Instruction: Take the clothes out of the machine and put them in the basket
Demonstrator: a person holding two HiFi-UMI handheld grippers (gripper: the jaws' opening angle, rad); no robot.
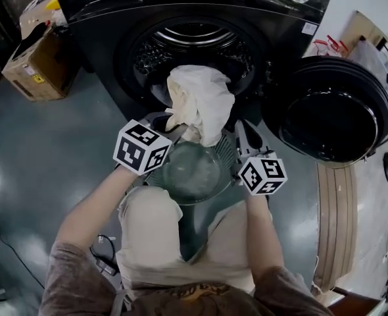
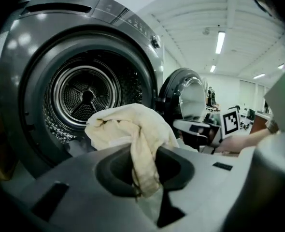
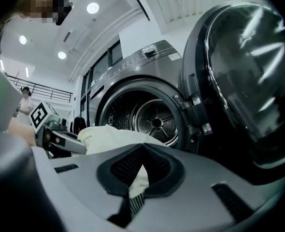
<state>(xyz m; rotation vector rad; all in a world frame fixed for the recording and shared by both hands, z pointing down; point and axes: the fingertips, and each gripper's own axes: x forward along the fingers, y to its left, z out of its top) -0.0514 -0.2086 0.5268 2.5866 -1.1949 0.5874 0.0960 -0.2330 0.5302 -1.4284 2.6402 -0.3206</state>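
Machine: the washing machine (image 1: 95,18) stands at the far side with its door (image 1: 332,110) swung open to the right.
Cloth: a cream cloth (image 1: 200,97) hangs out of the drum mouth, its top at the opening and its lower end above the far rim of the basket.
Left tongs: the left gripper (image 2: 145,187) is clenched on a fold of the cloth, which bunches up beyond the jaws.
Right tongs: the right gripper (image 3: 133,197) appears clenched on the ribbed wall at the right side of the basket, with the cloth just beyond it.
Basket: the basket (image 1: 197,176) sits near the person, just below the machine's opening, and nothing shows inside it.
Done: the door is open and one cloth is seized and mostly clear of the drum.
Left: this cloth is not yet in the basket.
Drum: the drum (image 2: 87,95) looks bare in what shows of it, but its low front part is hidden by the cloth.
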